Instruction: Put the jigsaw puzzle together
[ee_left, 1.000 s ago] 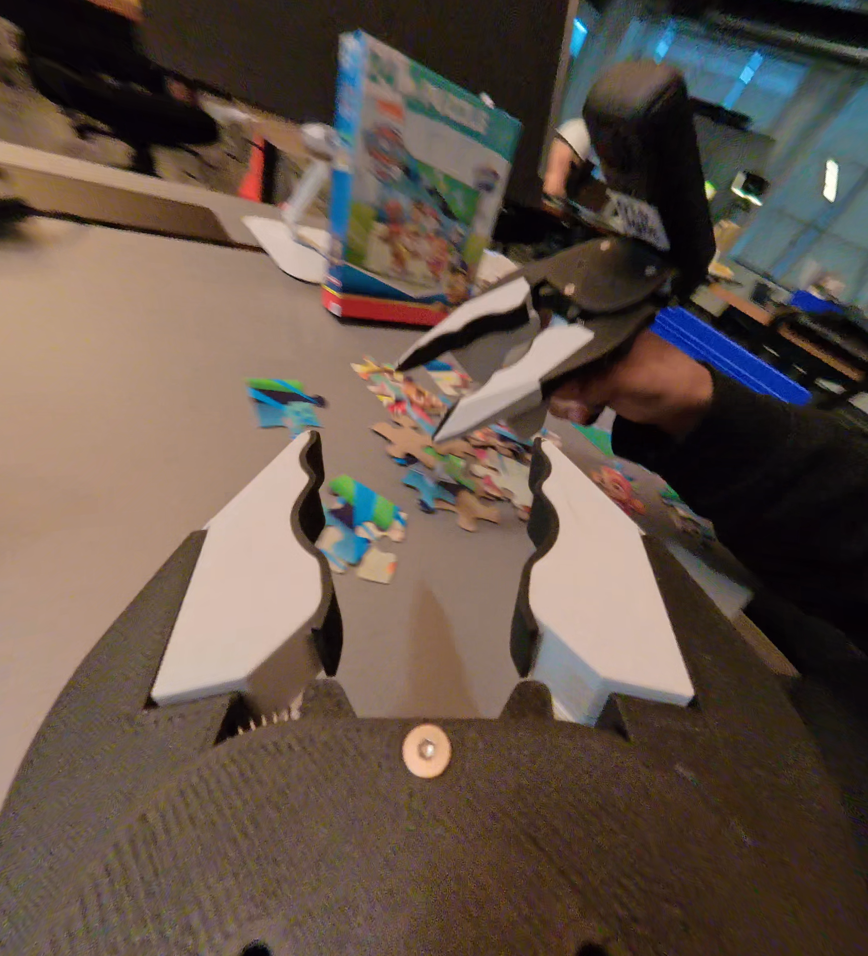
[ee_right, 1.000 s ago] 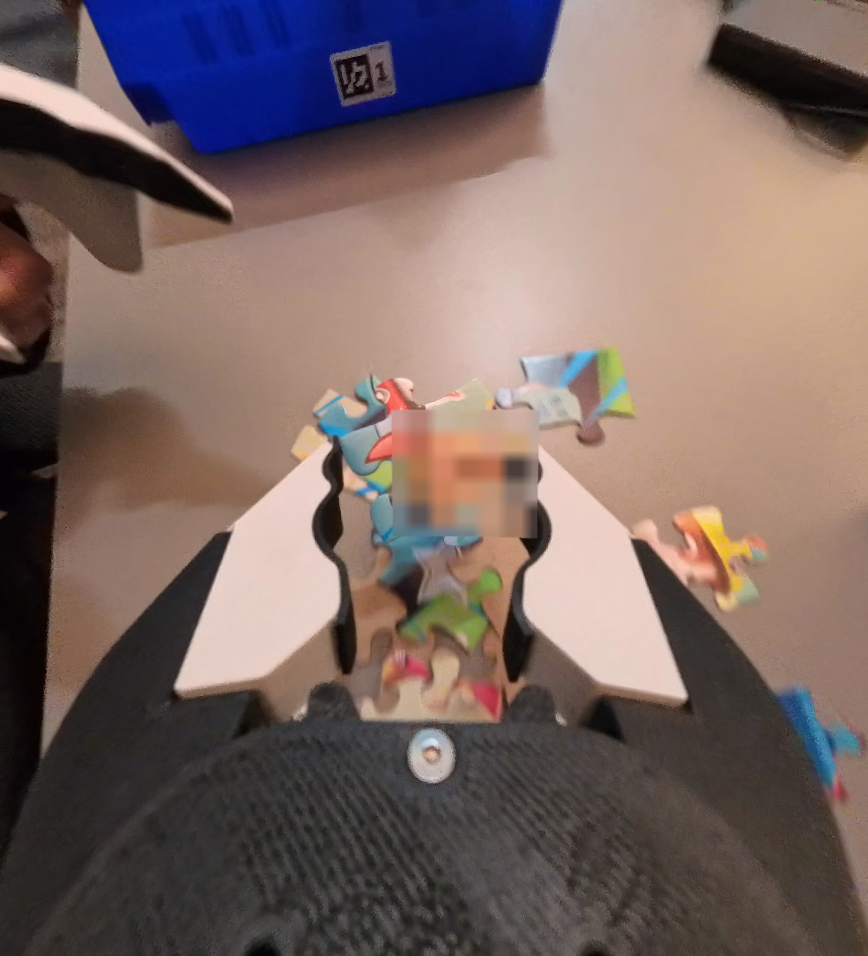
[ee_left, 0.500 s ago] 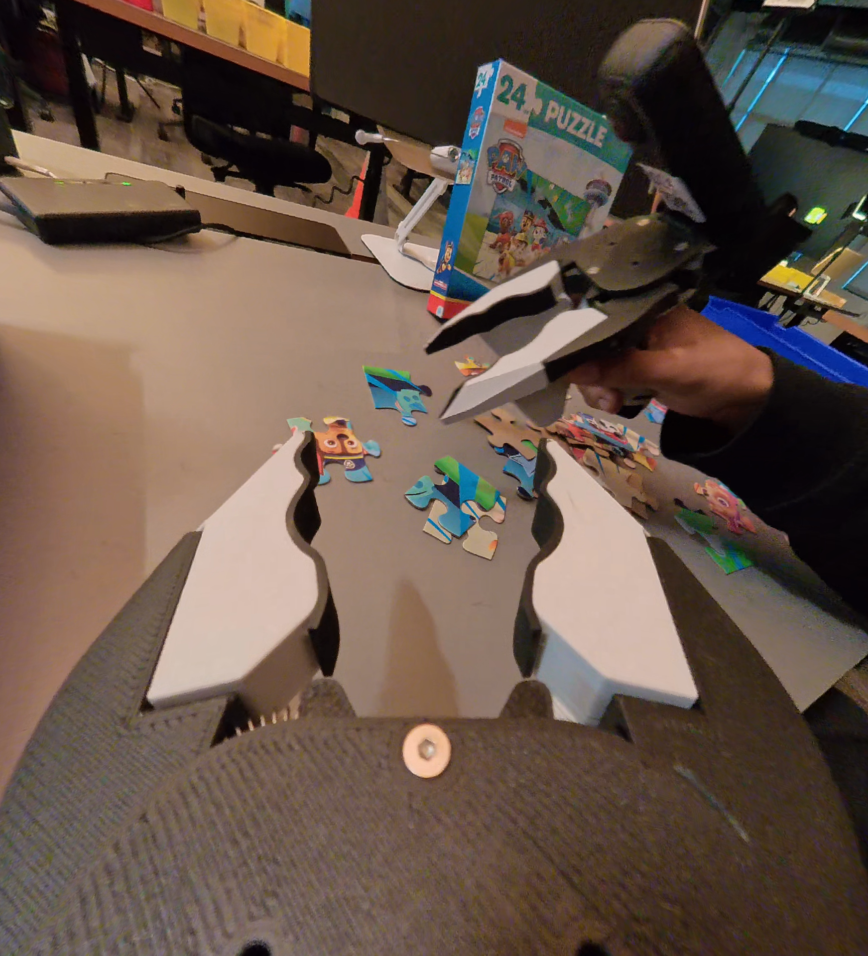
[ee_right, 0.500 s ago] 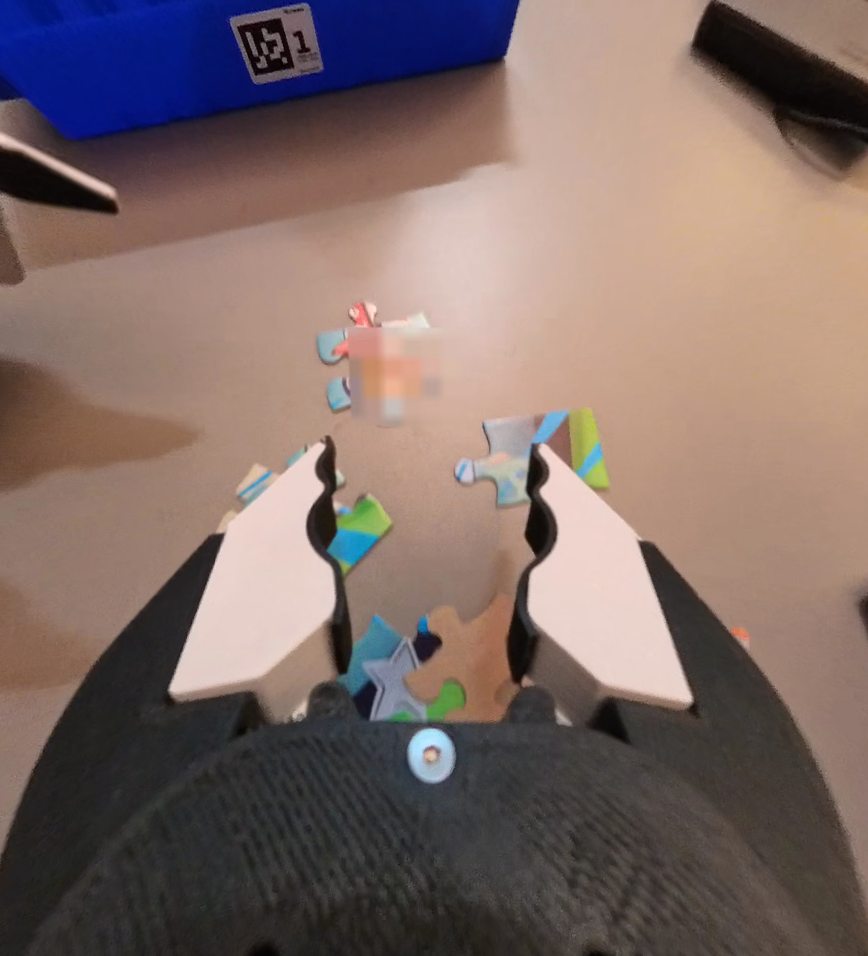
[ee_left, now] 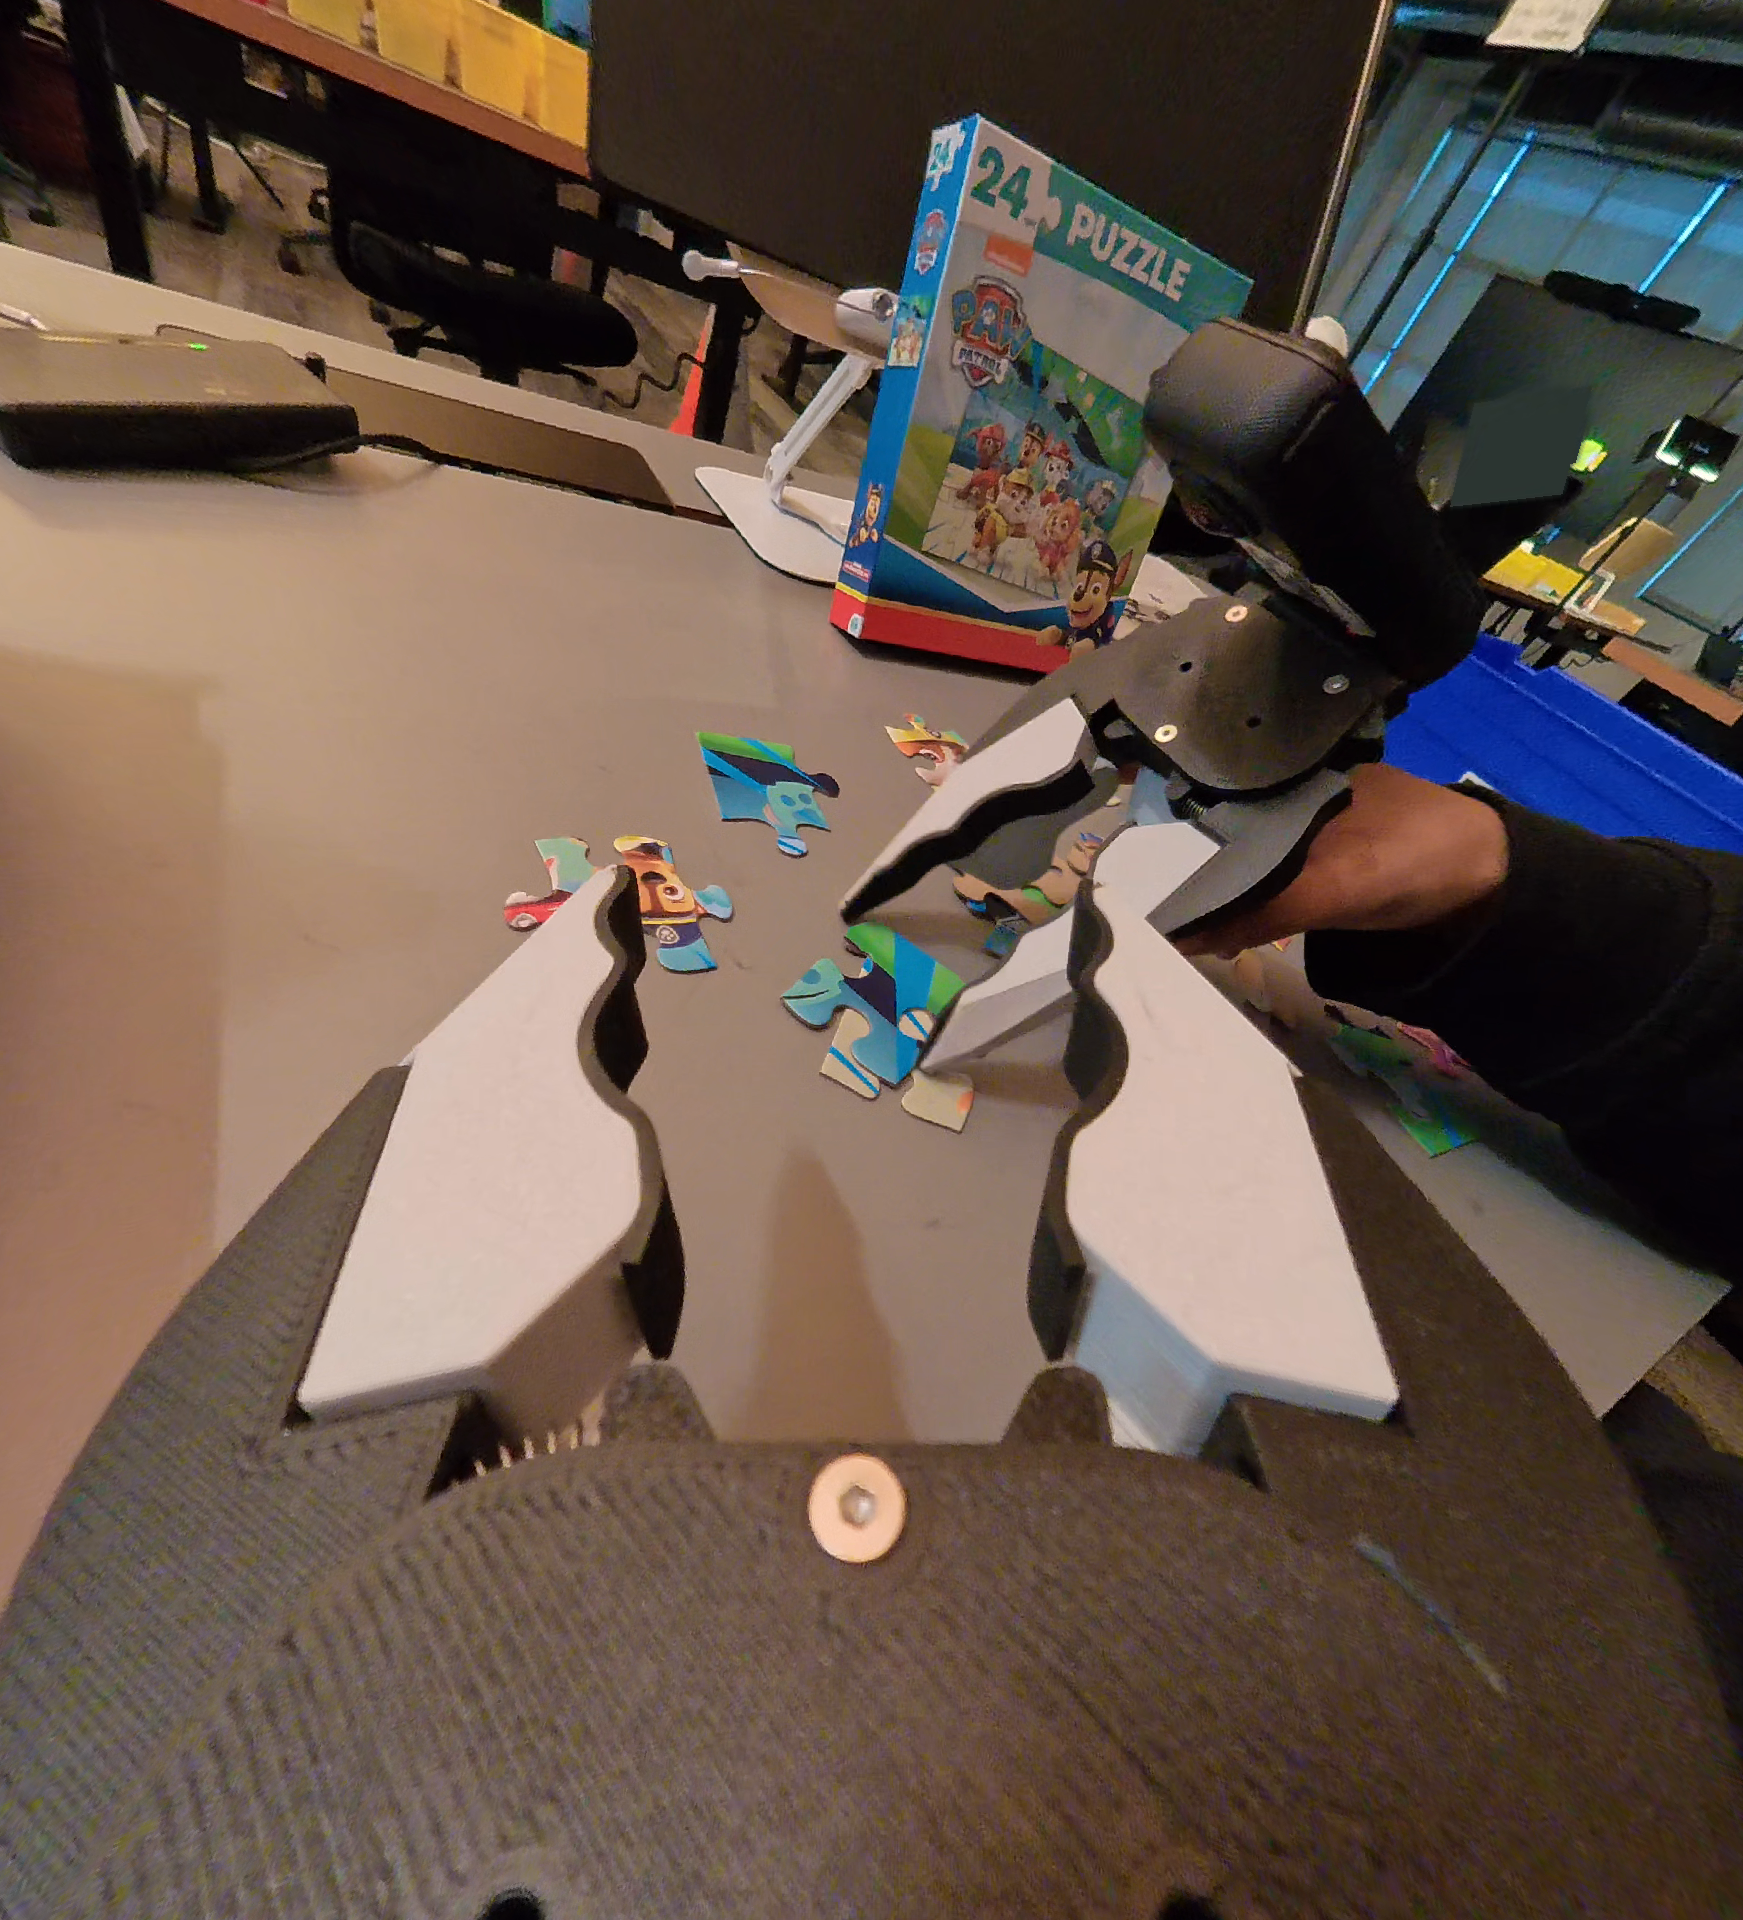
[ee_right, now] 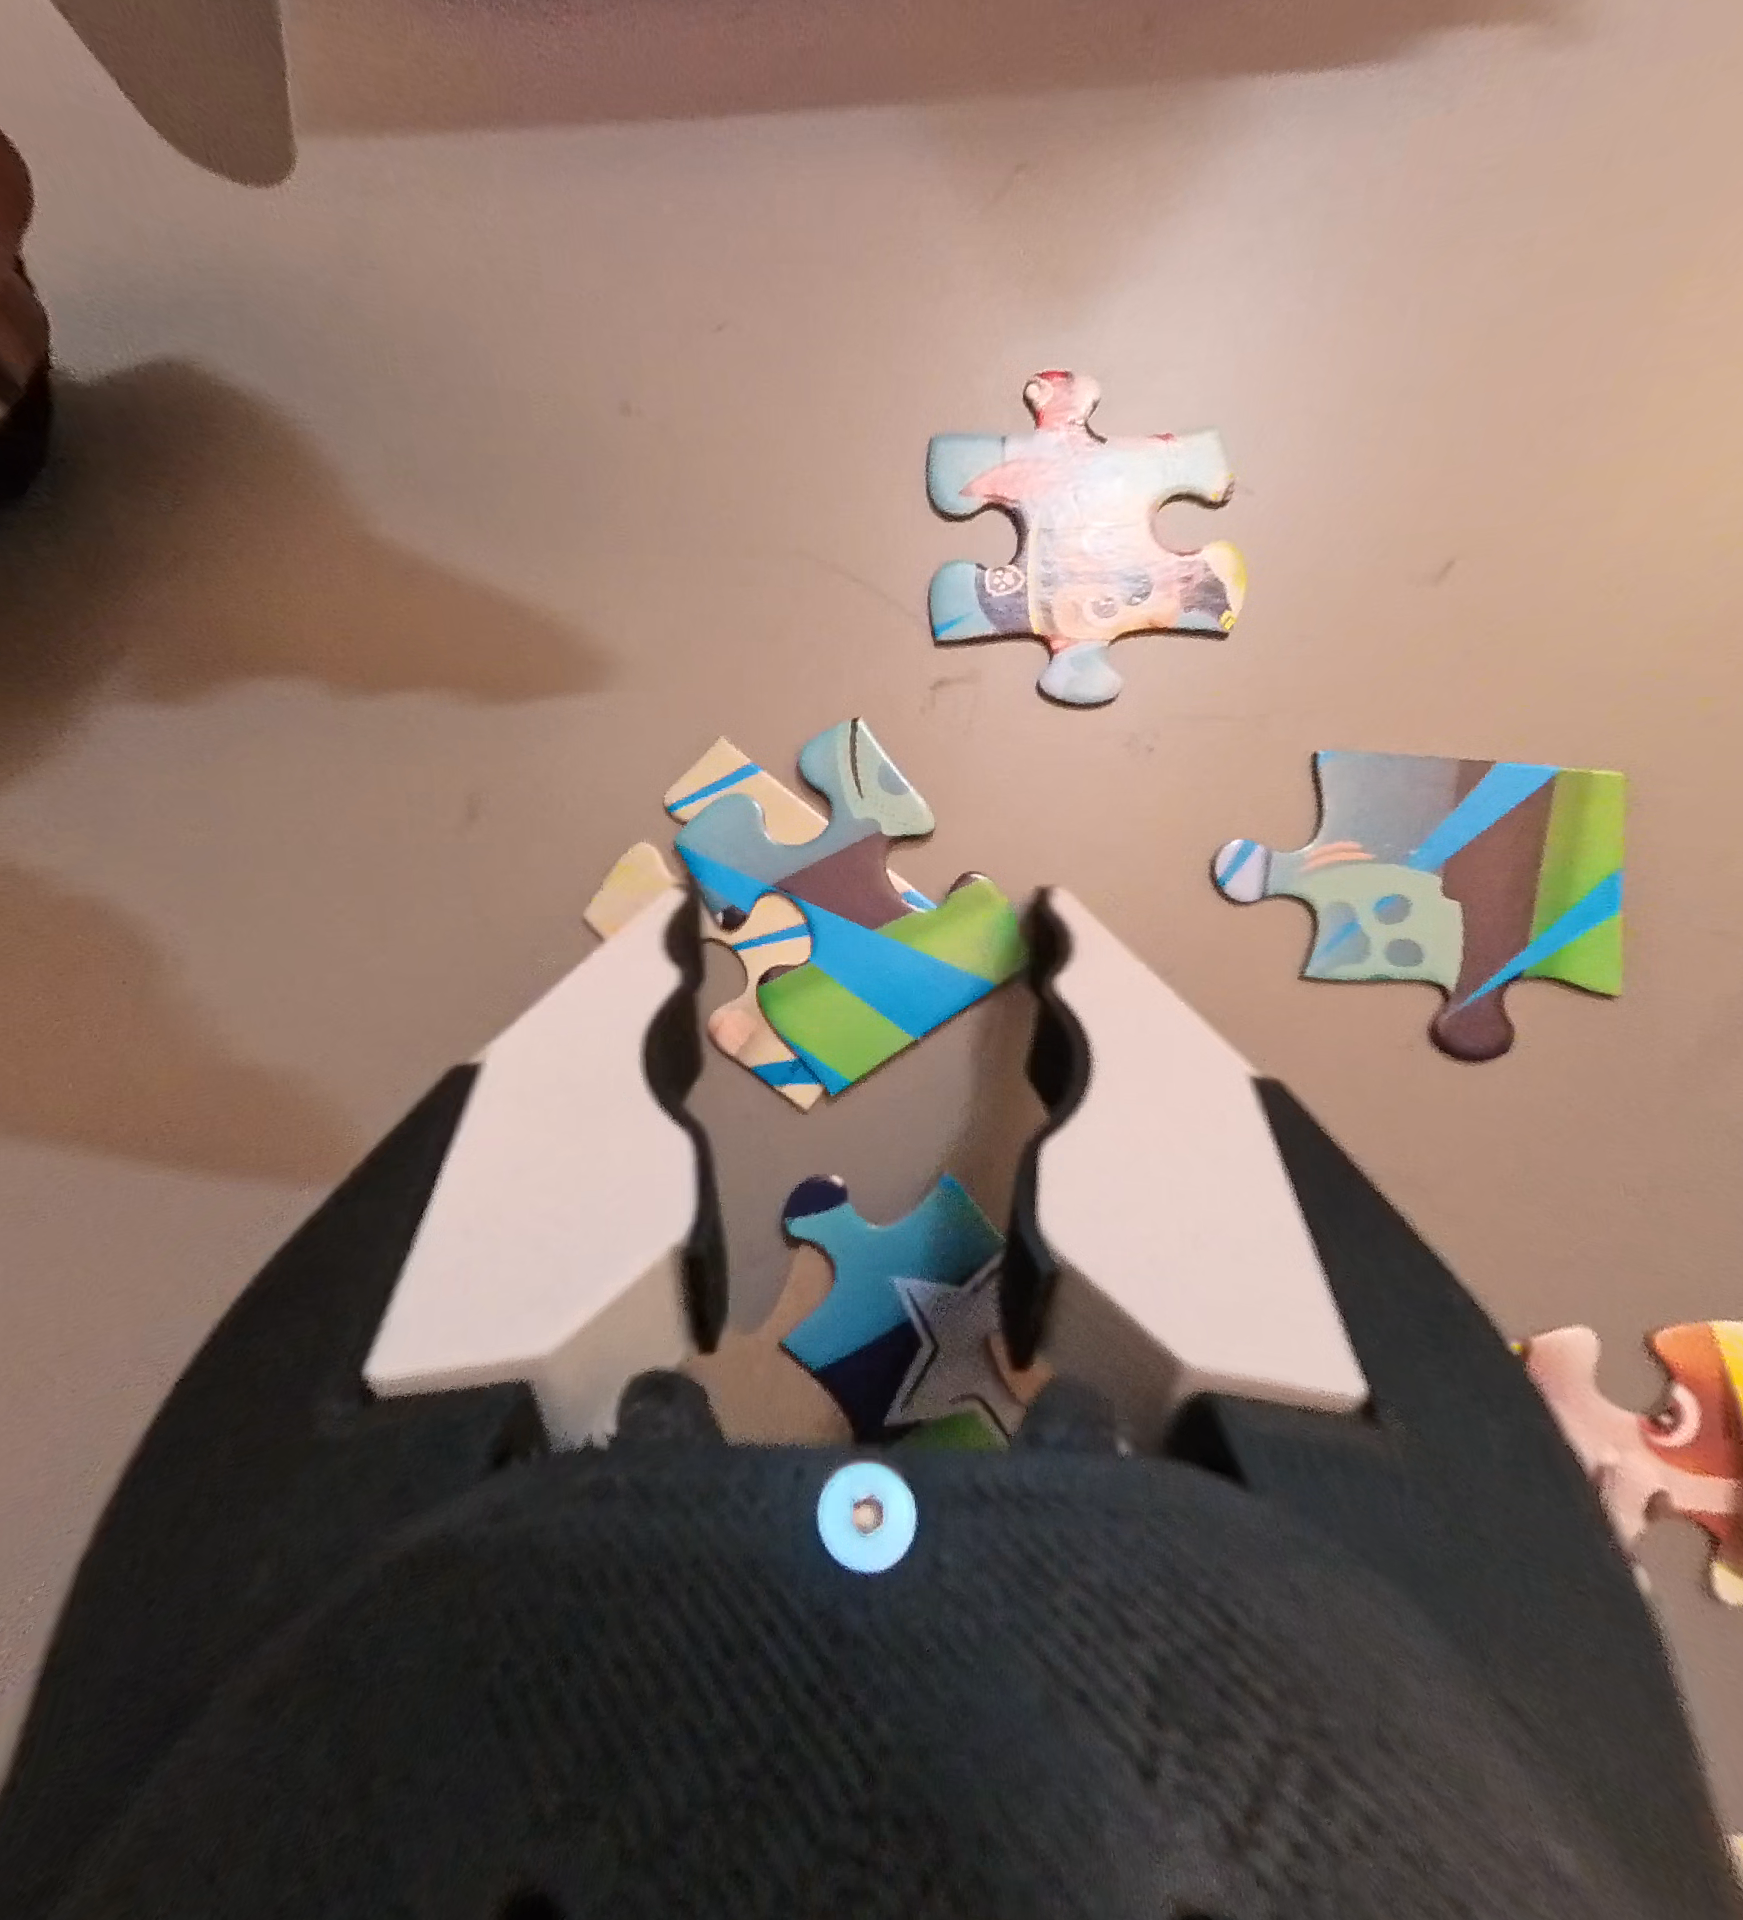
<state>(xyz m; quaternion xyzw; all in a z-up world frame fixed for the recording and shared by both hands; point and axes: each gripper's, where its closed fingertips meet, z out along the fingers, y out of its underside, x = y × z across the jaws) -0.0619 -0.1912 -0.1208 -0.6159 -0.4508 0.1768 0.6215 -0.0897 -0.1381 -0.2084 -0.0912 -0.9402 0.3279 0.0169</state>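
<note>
My right gripper [ee_right: 859,902] points down at the grey table [ee_right: 431,623]. Its fingertips touch opposite corners of a green and blue puzzle piece [ee_right: 877,966], which lies flat on a cream piece [ee_right: 732,790]. The left wrist view shows the same: the right gripper [ee_left: 893,987] has both tips on the table at the edges of that piece [ee_left: 867,997]. My left gripper [ee_left: 851,888] is open and empty, held low over the table just short of the piece. An orange pup piece [ee_left: 659,894] lies by its left fingertip [ee_left: 607,914].
Another blue and green piece [ee_right: 1449,883] and the pup piece [ee_right: 1085,540] lie beyond my right fingers; a star piece [ee_right: 908,1320] lies between them. A puzzle box [ee_left: 1033,436] stands at the back. A blue bin [ee_left: 1573,748] is far right, a black device [ee_left: 119,395] far left. The gap from one gripper's tips to the other's is roughly 11 centimeters.
My right gripper came down from above the loose pile to the green and blue piece, and its fingers narrowed onto it. My left gripper stayed open and shifted only a little.
</note>
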